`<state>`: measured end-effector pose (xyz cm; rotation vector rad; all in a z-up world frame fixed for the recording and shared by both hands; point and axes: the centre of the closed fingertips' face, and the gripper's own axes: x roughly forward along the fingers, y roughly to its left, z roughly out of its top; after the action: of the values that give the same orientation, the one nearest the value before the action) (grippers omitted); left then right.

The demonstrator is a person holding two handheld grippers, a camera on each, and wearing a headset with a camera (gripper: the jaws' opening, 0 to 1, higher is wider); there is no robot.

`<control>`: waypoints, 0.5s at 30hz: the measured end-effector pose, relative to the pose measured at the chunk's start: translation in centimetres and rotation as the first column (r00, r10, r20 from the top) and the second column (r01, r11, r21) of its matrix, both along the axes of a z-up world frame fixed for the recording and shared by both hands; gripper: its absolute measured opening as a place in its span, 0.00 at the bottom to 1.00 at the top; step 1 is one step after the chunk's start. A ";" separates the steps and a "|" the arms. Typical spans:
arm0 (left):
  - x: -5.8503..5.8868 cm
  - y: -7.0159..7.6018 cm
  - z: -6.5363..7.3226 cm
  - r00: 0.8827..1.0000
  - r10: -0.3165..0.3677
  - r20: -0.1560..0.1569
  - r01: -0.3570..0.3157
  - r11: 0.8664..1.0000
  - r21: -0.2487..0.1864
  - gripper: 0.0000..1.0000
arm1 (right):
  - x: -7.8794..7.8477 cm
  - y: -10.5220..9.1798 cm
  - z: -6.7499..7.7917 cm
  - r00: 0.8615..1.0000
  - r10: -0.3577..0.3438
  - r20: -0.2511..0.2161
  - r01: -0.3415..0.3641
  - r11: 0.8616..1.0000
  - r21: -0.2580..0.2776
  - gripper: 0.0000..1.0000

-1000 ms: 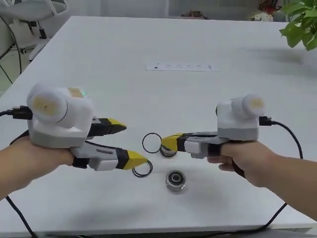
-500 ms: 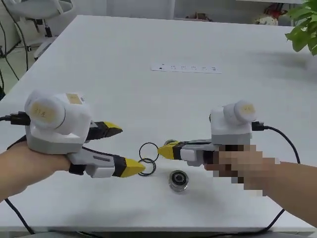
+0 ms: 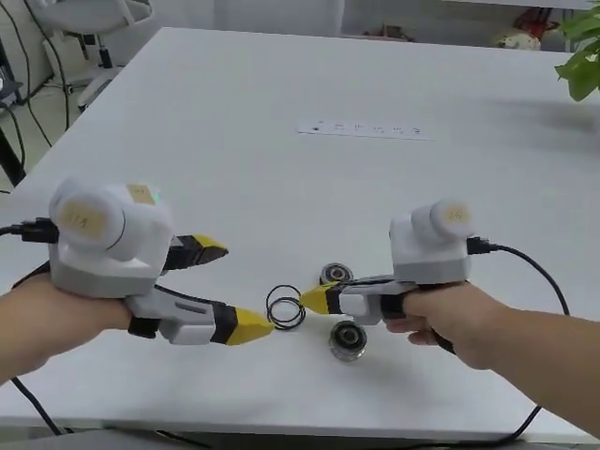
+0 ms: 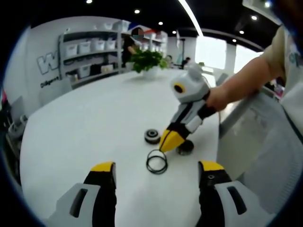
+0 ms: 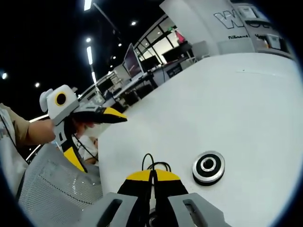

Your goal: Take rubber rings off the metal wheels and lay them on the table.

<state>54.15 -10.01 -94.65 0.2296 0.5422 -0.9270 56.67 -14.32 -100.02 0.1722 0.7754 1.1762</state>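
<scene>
left hand-held gripper (image 3: 242,288) spread wide, right (image 3: 305,300) closed

The left gripper (image 3: 242,288) and right gripper (image 3: 311,300) share white bodies and black jaws ending in yellow. 1 black cable (image 3: 23,231) trails from the left one, another (image 3: 534,258) from the right. The sleeve (image 4: 284,45) is short and beige.

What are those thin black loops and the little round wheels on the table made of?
The loops look like matte black rubber: thin, dull, no shine. The wheels look like metal, probably steel: silvery rims glinting around dark centres.
</scene>
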 end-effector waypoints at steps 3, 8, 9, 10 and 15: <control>-0.1 0.1 -0.1 1.000 0.003 -0.002 -0.003 1.000 0.000 0.72 | -0.1 0.0 -0.3 1.000 0.007 0.001 -0.007 1.000 -0.014 0.00; -0.2 0.3 -0.3 1.000 0.006 -0.008 -0.006 1.000 0.005 0.72 | -0.2 0.1 -0.8 1.000 0.009 -0.001 -0.009 0.999 -0.031 0.00; -0.2 0.4 -0.3 1.000 0.007 -0.010 -0.007 1.000 0.006 0.72 | -0.2 0.1 -0.8 1.000 0.011 -0.001 -0.011 0.999 -0.032 0.00; -0.2 0.4 -0.4 1.000 0.007 -0.011 -0.007 1.000 0.007 0.72 | -0.2 0.0 -0.9 1.000 0.009 -0.001 -0.009 0.999 -0.035 0.00; -0.3 0.4 -0.5 1.000 0.007 -0.019 -0.006 1.000 0.007 0.72 | 0.0 -0.2 -1.0 1.000 -0.001 0.000 0.001 0.999 -0.042 0.00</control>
<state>53.88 -9.62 -95.13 0.2252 0.5637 -0.9219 56.62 -14.50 -101.05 0.1376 0.7990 1.1577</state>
